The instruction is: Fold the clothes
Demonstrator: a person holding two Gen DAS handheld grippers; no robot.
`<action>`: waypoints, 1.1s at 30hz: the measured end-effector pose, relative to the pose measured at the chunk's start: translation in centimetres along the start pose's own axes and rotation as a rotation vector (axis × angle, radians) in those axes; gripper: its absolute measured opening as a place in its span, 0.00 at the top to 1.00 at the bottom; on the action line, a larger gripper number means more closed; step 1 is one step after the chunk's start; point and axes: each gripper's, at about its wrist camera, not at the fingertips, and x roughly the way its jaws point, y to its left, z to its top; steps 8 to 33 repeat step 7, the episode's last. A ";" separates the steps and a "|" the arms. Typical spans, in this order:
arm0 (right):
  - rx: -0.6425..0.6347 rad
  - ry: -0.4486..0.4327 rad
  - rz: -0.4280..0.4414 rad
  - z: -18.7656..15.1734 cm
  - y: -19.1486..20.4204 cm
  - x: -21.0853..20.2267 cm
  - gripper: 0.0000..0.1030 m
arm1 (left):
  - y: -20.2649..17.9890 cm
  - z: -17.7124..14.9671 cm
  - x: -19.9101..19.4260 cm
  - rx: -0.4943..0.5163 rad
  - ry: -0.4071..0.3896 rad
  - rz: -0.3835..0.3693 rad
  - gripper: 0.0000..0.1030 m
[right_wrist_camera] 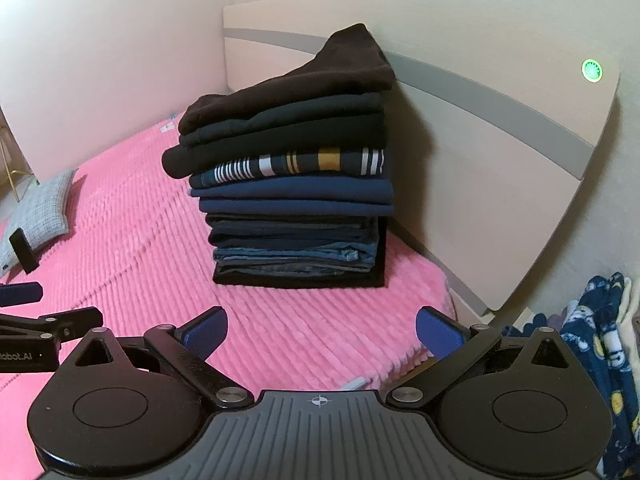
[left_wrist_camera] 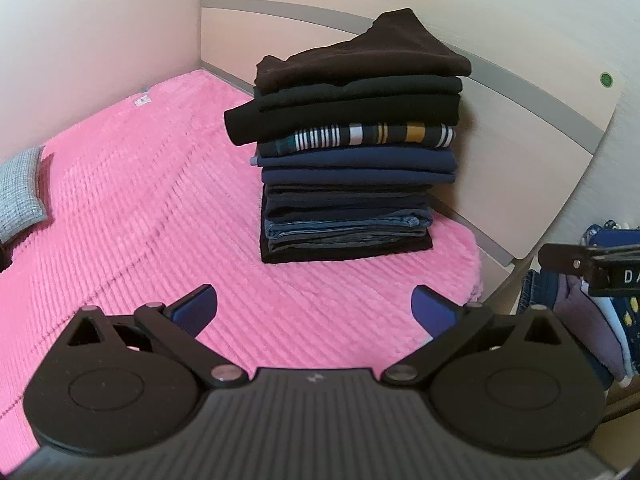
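Where the pink ribbed plush bed cover [left_wrist_camera: 132,208] spreads across both views, it carries every item listed. Pale wooden headboard with grey curved band [left_wrist_camera: 520,92]: behind the stack, green round sticker at its far end. Tall stack of folded dark garments [left_wrist_camera: 352,152]: sits at the bed's corner near the headboard, upright, folded edges facing the cameras, long sides running left-right; brown piece on top, striped layer mid-height, denim low. Grey checked cushion [right_wrist_camera: 40,208]: far left. Navy patterned fabric heap [right_wrist_camera: 600,344]: off the bed's right edge, fullest in right wrist view. Left gripper [left_wrist_camera: 314,312]: blue-padded jaws spread wide, empty, above the cover. Right gripper [right_wrist_camera: 322,330]: likewise spread, empty. Each view catches the other gripper's edge.
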 end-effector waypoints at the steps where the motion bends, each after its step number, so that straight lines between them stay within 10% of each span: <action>1: -0.005 -0.002 -0.003 0.0 0.0 -0.1 0.01 | -0.1 0.0 0.0 0.004 -0.003 -0.001 0.01; 33: -0.013 -0.011 -0.019 -0.2 -0.1 -0.5 0.01 | -0.7 -0.1 -0.2 0.014 -0.028 -0.013 0.01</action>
